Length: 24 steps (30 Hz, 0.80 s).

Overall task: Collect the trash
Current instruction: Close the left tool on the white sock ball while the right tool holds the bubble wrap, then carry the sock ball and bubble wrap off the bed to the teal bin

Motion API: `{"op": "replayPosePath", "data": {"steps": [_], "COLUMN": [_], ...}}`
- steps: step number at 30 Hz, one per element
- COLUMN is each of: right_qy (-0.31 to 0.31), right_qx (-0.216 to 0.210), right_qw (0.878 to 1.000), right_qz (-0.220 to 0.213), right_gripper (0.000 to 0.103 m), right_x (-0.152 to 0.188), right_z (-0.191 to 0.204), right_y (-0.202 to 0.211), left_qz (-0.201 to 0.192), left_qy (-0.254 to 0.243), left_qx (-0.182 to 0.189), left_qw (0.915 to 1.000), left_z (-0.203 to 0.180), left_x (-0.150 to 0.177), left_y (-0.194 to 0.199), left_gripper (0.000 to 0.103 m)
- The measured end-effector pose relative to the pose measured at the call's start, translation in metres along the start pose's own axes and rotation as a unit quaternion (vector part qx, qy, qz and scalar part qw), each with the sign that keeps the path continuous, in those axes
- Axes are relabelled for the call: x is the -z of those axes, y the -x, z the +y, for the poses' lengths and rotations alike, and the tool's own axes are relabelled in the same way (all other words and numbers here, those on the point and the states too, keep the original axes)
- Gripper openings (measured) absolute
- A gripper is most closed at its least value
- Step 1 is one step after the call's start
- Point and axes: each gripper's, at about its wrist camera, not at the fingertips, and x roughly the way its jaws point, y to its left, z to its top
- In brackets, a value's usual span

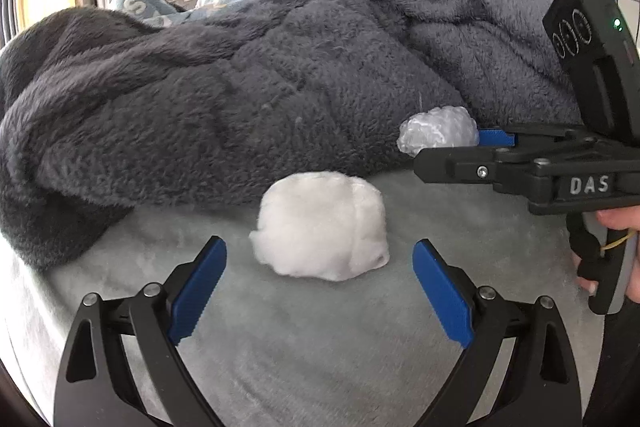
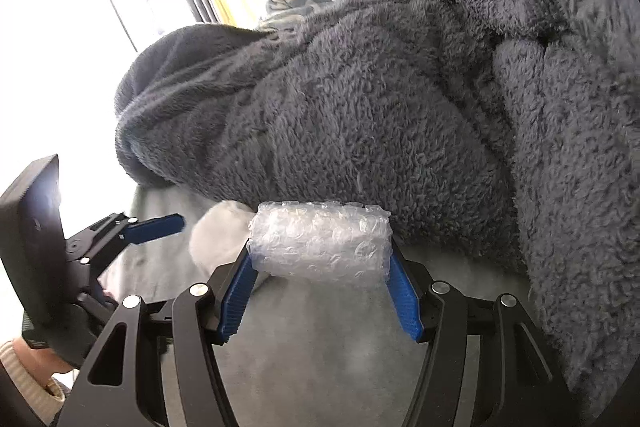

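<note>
Between the blue pads of the right gripper (image 2: 320, 291), a single roll of bubble wrap (image 2: 320, 241) sits clamped at both ends, lifted just clear of the pale bed surface (image 2: 312, 367). The left gripper (image 1: 320, 301) hovers wide apart and holds nothing, its two pads flanking one white cotton wad (image 1: 322, 225) that lies on the surface without touching them. That makes two pieces of trash. One dark grey fleece blanket (image 1: 240, 87) is heaped just behind them, leaving bare surface only in front.

Left gripper (image 1: 320, 301) gapes wide, angled downward; right gripper (image 2: 320, 259) is clamped, angled downward.
</note>
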Motion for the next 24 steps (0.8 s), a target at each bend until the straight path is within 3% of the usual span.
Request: {"op": "replayPosePath", "data": {"steps": [9, 16, 24], "right_qy": [0.014, 0.015, 0.001], "right_qx": [-0.023, -0.026, -0.046], "right_qw": [1.0, 1.0, 0.999], "right_qz": [-0.011, -0.009, -0.017], "right_gripper": [0.062, 0.062, 0.062], "right_x": [0.001, 0.0, -0.002], "right_z": [0.001, 0.002, 0.018], "right_y": [0.018, 0.029, 0.047], "left_qz": [0.013, 0.019, 0.014], "left_qy": [0.002, 0.006, 0.018], "left_qx": [-0.008, -0.026, -0.039], "left_qw": [0.9999, 0.9995, 0.999], "left_z": [-0.008, -0.007, -0.005], "left_x": [-0.007, -0.011, -0.005], "left_y": [-0.022, -0.028, -0.013], "left_gripper": [0.095, 0.071, 0.067]}}
